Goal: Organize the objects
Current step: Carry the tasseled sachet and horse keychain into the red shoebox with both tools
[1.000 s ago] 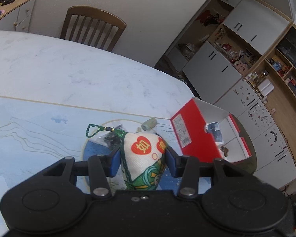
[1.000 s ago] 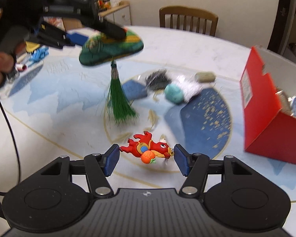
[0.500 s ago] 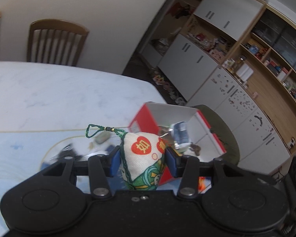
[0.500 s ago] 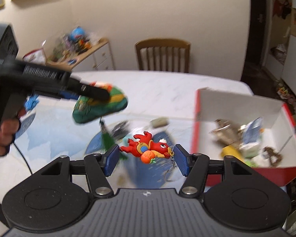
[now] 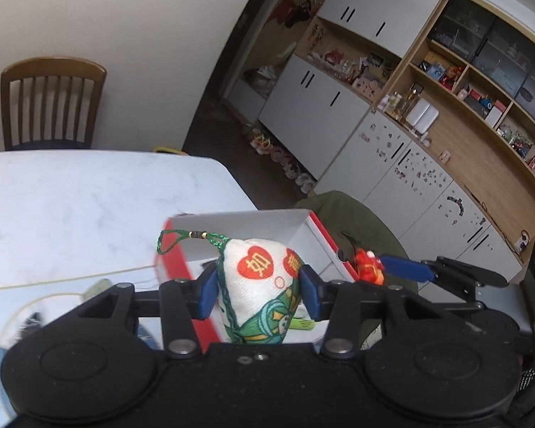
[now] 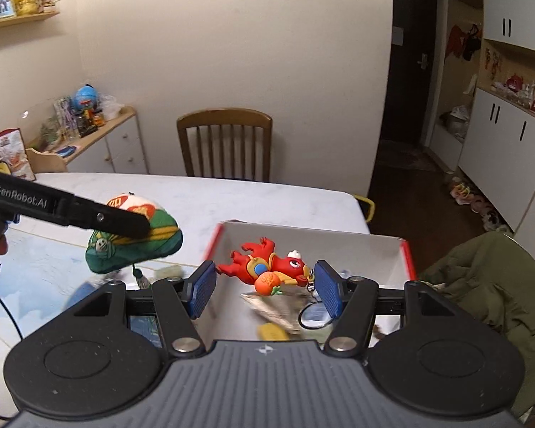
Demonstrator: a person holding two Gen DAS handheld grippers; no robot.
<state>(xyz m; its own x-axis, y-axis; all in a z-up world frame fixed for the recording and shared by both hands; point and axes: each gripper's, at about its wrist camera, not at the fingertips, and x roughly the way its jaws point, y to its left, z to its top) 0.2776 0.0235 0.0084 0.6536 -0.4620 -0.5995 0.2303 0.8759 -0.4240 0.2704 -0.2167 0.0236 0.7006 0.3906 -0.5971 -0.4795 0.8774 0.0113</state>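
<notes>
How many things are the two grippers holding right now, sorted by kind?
Fabric sachets: 1, the white and green sachet in the left gripper.
Toy keychain figures: 1, the red dragon keychain in the right gripper.
Total: 2, both held above the red box.

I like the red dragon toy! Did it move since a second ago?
Yes. The right tool carried the red dragon keychain toy rightward from above the blue mat to above the red-walled cardboard box.

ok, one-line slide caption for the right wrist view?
Right gripper holds red dragon keychain above open red-and-white box; left gripper's green-and-white sachet nearby.
</notes>
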